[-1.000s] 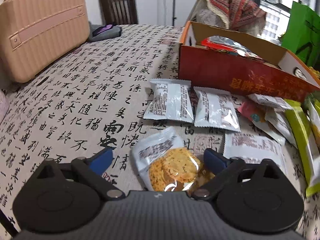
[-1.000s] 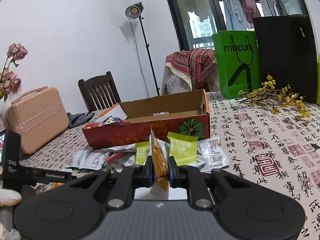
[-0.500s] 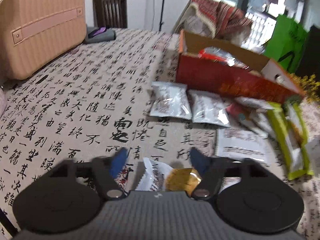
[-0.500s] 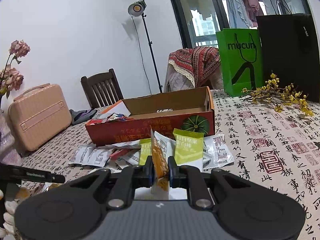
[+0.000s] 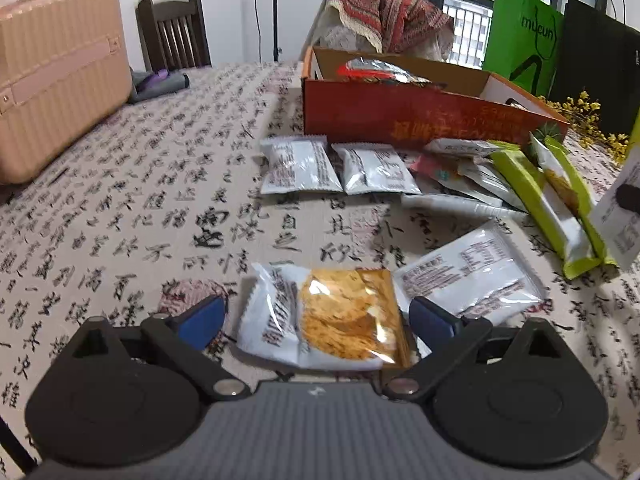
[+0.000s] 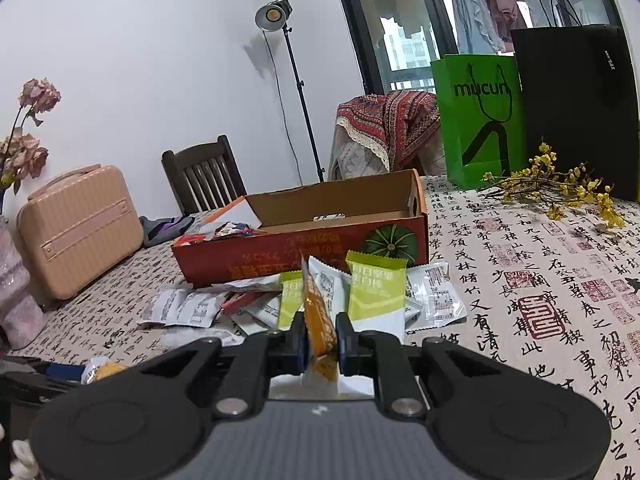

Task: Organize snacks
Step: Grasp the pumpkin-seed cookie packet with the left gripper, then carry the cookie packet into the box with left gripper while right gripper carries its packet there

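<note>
The left gripper [image 5: 318, 316] is opening wide around a clear cracker packet [image 5: 328, 316] lying flat on the near tablecloth [image 5: 120, 208], untouched. The right gripper [image 6: 322, 338] pinches an upright orange packet [image 6: 318, 320]. Closing on the flat, slippery film could skid it away, far from the red cardboard box [image 5: 400, 120].

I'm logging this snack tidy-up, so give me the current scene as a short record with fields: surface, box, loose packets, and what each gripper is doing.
surface: table with calligraphy-print cloth
box: open red cardboard box, a few wrappers at one end, mostly empty
loose packets: white and green packets scattered in front of the box
left gripper: jaws opening, cracker packet lying on the cloth between them, pads clear of it
right gripper: shut on an orange packet held upright
</note>
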Available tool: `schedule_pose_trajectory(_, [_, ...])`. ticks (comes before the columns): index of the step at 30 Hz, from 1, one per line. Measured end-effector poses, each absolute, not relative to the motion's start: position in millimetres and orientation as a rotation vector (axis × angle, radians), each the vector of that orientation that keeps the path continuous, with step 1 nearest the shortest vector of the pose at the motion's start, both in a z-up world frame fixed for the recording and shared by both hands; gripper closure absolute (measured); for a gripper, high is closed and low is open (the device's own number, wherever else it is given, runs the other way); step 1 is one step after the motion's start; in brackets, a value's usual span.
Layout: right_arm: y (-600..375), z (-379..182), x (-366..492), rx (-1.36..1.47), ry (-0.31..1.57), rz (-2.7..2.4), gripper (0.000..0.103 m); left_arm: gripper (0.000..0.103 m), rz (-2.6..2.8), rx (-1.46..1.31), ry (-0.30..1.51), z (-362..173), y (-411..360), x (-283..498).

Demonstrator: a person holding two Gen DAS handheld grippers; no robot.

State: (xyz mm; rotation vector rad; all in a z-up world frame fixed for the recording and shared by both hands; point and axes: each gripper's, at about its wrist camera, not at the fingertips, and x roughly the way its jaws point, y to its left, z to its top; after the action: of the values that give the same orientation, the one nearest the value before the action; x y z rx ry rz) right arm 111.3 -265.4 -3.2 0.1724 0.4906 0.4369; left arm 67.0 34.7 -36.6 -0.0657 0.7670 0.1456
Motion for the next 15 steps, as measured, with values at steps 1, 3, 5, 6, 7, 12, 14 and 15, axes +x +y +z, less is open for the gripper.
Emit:
schedule_pose_trajectory(1, [-265.2, -3.1, 111.7, 0.172, 0.491, 0.437, 0.089, 0.003, 0.144, -0.069, 0.76, -37.1, 35.3, 66.3])
schedule_pose_trajectory(3, [-265.4, -3.6, 112.1, 0.172, 0.493, 0.436, 0.089, 0.003, 0.139, -0.07, 0.753, -37.5, 36.1, 65.4])
schedule_pose_trajectory(5, [-265.2, -4.1, 111.9, 0.173, 0.494, 0.436, 0.089, 0.008, 0.136, -0.062, 0.746, -37.4, 35.6, 64.1])
schedule_pose_trajectory(6, [-265.5, -4.5, 111.7, 0.174, 0.495, 0.437, 0.089, 0.01, 0.131, -0.057, 0.739, -36.9, 35.0, 62.7])
schedule_pose_trajectory(7, [-265.1, -4.6, 111.7, 0.174, 0.495, 0.437, 0.089, 0.016, 0.122, -0.052, 0.734, -36.3, 34.2, 61.2])
schedule_pose_trajectory(12, [-262.7, -5.7, 111.0, 0.171, 0.499, 0.444, 0.089, 0.034, 0.099, -0.034, 0.728, -33.0, 30.4, 55.8])
schedule_pose_trajectory(14, [-262.3, -5.6, 110.8, 0.17, 0.498, 0.445, 0.089, 0.036, 0.096, -0.042, 0.728, -31.5, 30.9, 55.0])
schedule_pose_trajectory(15, [-262.3, -5.5, 110.6, 0.171, 0.498, 0.446, 0.089, 0.036, 0.095, -0.045, 0.727, -31.1, 30.9, 54.2])
